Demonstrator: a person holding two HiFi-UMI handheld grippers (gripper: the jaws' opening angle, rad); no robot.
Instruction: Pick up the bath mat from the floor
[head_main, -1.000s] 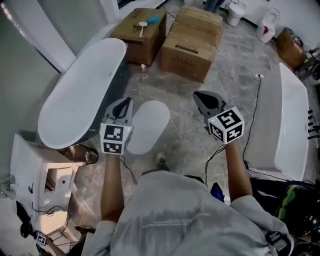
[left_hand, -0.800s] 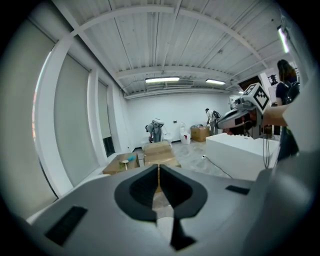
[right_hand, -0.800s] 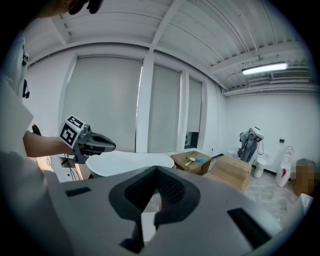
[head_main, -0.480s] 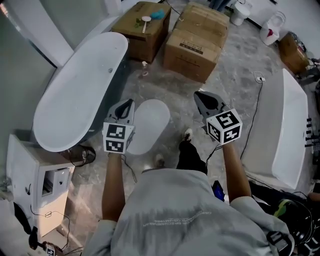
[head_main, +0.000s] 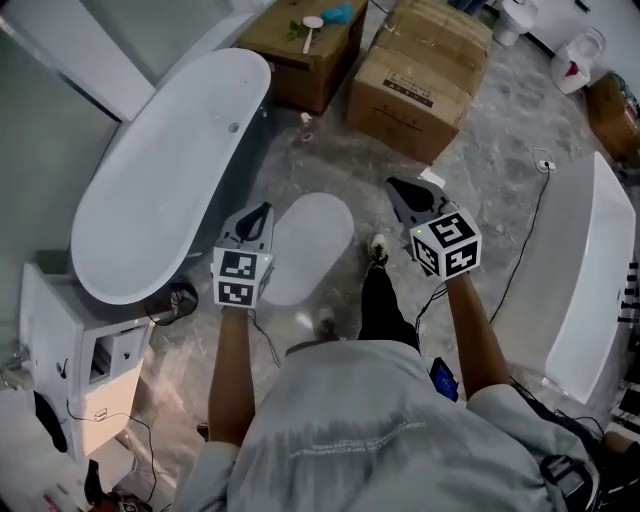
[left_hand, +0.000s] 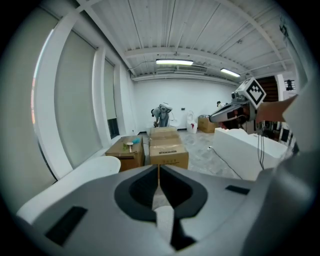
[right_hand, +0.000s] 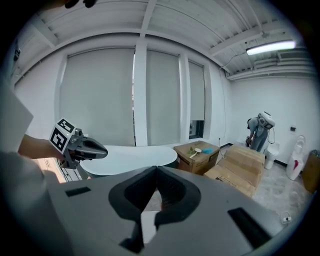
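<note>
The white oval bath mat (head_main: 310, 245) lies flat on the floor (head_main: 480, 150) just beside the bathtub (head_main: 160, 180), with the left gripper (head_main: 262, 208) over the mat's bathtub-side edge and the right gripper (head_main: 392, 184) farther from the bathtub, both with jaws pressed together on nothing.

A white bathtub (head_main: 165, 170) lies on grey floor (head_main: 490, 165) near two cardboard boxes (head_main: 420, 62) (small items atop one).
</note>
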